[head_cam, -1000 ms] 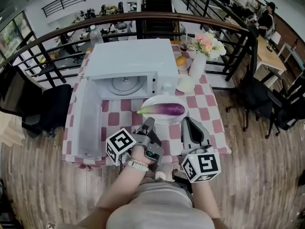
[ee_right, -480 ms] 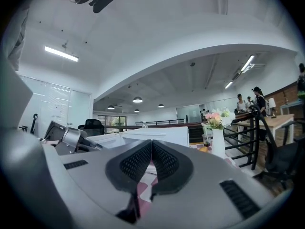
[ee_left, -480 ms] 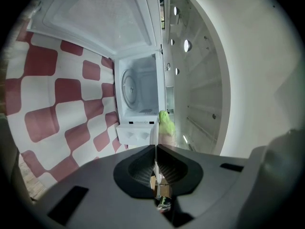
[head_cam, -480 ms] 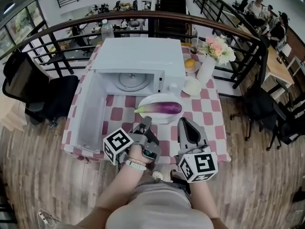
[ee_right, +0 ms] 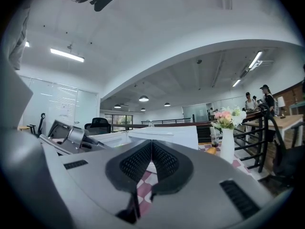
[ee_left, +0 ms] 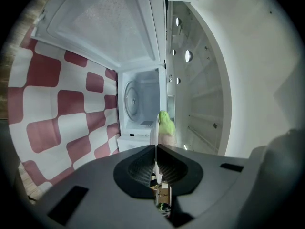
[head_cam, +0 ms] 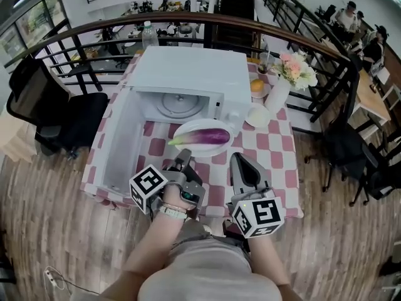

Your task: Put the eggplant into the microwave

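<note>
Head view, starting at the far left: a dark office chair [head_cam: 44,115] stands on the wood floor at 9 o'clock from the tabletop [head_cam: 276,155], which wears a red-and-white checked cloth. The white microwave [head_cam: 194,71] sits on the tabletop's far half. Its door [head_cam: 119,146] is swung fully open toward 7 o'clock, and the glass turntable [head_cam: 180,105] shows inside the empty cavity.

The left gripper [head_cam: 182,163] is held over the near edge of the tabletop, pointing toward 12 o'clock. In the left gripper view [ee_left: 156,147] its fingers are pressed together with nothing between them, and the green stem end of the eggplant [ee_left: 165,123] shows just past the tips, with the microwave cavity behind it.

The eggplant [head_cam: 207,136] lies lengthwise on a white plate [head_cam: 227,126] just in front of the microwave opening. Its purple body is toward 3 o'clock and its green stem toward 9 o'clock. Neither gripper touches it.

The right gripper [head_cam: 238,160] is at 3 o'clock from the left one, near the plate's front rim. In the right gripper view [ee_right: 151,142] its fingers meet, empty.

At 2 o'clock from the plate sits a small white saucer [head_cam: 257,115], and beyond it a white vase [head_cam: 277,94] of flowers.
</note>
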`<state>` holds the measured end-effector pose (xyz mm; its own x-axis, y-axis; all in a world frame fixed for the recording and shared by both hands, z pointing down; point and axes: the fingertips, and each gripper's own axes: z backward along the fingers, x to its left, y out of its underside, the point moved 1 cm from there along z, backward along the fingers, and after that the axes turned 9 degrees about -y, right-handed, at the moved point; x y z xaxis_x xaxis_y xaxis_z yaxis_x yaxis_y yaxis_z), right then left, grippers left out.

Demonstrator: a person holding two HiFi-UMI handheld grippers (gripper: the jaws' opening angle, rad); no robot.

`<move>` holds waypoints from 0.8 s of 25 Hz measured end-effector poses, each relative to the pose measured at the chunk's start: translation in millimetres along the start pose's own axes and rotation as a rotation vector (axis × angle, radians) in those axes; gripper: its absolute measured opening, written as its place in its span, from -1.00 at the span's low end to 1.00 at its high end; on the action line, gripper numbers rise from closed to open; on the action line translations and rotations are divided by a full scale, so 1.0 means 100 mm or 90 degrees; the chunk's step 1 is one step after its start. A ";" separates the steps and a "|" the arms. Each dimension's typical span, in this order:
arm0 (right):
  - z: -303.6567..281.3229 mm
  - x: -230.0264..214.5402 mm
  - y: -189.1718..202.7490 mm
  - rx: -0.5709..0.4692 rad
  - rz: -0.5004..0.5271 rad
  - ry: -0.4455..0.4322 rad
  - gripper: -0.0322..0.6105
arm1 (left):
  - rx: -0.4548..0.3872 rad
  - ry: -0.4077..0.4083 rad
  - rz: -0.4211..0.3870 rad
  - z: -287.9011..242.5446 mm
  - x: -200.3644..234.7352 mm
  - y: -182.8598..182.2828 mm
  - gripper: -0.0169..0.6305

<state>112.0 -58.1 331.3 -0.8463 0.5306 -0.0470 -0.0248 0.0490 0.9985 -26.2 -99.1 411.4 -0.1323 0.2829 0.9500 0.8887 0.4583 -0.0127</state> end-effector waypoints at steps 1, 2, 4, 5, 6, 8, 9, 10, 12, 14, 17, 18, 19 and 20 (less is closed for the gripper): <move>-0.03 0.01 0.00 0.001 0.001 -0.003 -0.82 | -0.003 -0.001 0.001 -0.01 0.00 -0.04 -0.90; -0.06 0.02 0.00 0.003 0.002 -0.006 -0.82 | -0.006 -0.003 0.003 -0.02 0.00 -0.08 -0.90; -0.12 0.04 0.00 0.005 0.002 -0.009 -0.82 | -0.010 -0.006 0.006 -0.03 0.02 -0.15 -0.90; -0.16 0.03 0.01 0.006 0.000 -0.009 -0.82 | -0.012 -0.007 0.007 -0.04 0.02 -0.18 -0.90; -0.20 0.03 0.01 0.006 -0.002 -0.009 -0.82 | -0.013 -0.006 0.009 -0.05 0.03 -0.21 -0.90; -0.29 0.03 0.02 0.008 -0.002 -0.012 -0.82 | -0.016 -0.006 0.014 -0.08 0.04 -0.28 -0.90; -0.34 0.04 0.02 0.008 -0.001 -0.015 -0.82 | -0.017 -0.006 0.018 -0.09 0.05 -0.32 -0.90; -0.39 0.06 0.03 0.007 0.001 -0.018 -0.82 | -0.017 -0.007 0.022 -0.11 0.06 -0.35 -0.90; -0.47 0.09 0.05 0.005 0.003 -0.022 -0.82 | -0.018 -0.006 0.025 -0.13 0.08 -0.41 -0.90; -0.55 0.09 0.08 0.003 0.003 -0.024 -0.82 | -0.020 -0.003 0.021 -0.16 0.10 -0.47 -0.90; -0.66 0.09 0.14 0.006 0.001 -0.025 -0.82 | -0.026 0.002 0.011 -0.22 0.12 -0.57 -0.90; -0.70 0.10 0.16 0.007 0.000 -0.025 -0.82 | -0.028 0.003 0.007 -0.23 0.13 -0.61 -0.90; -0.74 0.11 0.18 0.008 0.000 -0.025 -0.82 | -0.029 0.002 0.005 -0.24 0.15 -0.66 -0.90; -0.77 0.12 0.20 0.008 0.001 -0.026 -0.82 | -0.030 0.001 0.004 -0.26 0.17 -0.70 -0.90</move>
<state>59.8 -116.0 352.8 -0.8236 0.5652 -0.0472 -0.0164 0.0594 0.9981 -79.1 -147.9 436.5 -0.1265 0.2839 0.9505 0.9094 0.4159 -0.0032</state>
